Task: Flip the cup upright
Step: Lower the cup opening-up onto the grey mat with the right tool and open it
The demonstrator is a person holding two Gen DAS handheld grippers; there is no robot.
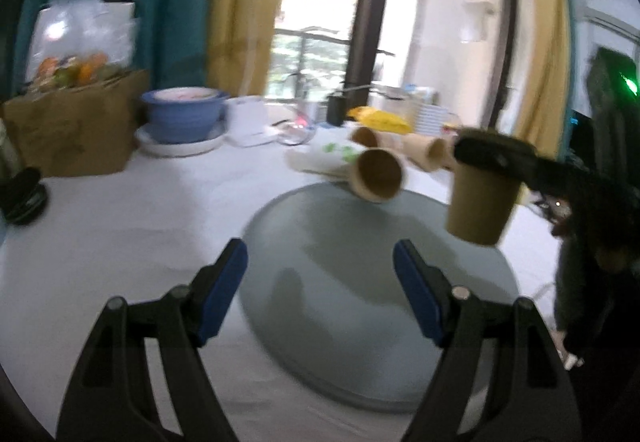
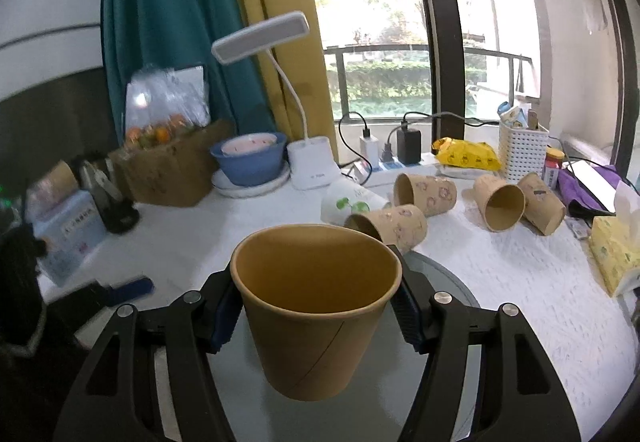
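Observation:
My right gripper (image 2: 316, 306) is shut on a plain brown paper cup (image 2: 316, 314) near its rim and holds it upright, mouth up, above the round grey glass plate (image 2: 452, 278). In the left wrist view the same cup (image 1: 480, 206) hangs from the right gripper (image 1: 496, 158) over the plate's (image 1: 360, 302) right side. My left gripper (image 1: 320, 262) is open and empty above the plate's near part. Several other brown cups lie on their sides behind the plate, the nearest (image 2: 392, 228) at its far edge, also in the left wrist view (image 1: 376, 174).
A white cup with a green print (image 2: 348, 202) lies beside the tipped cups. At the back stand a blue bowl on a white plate (image 2: 250, 160), a white desk lamp (image 2: 312, 162), a cardboard box (image 2: 172, 170) and a white basket (image 2: 522, 150). A tissue pack (image 2: 612, 254) lies right.

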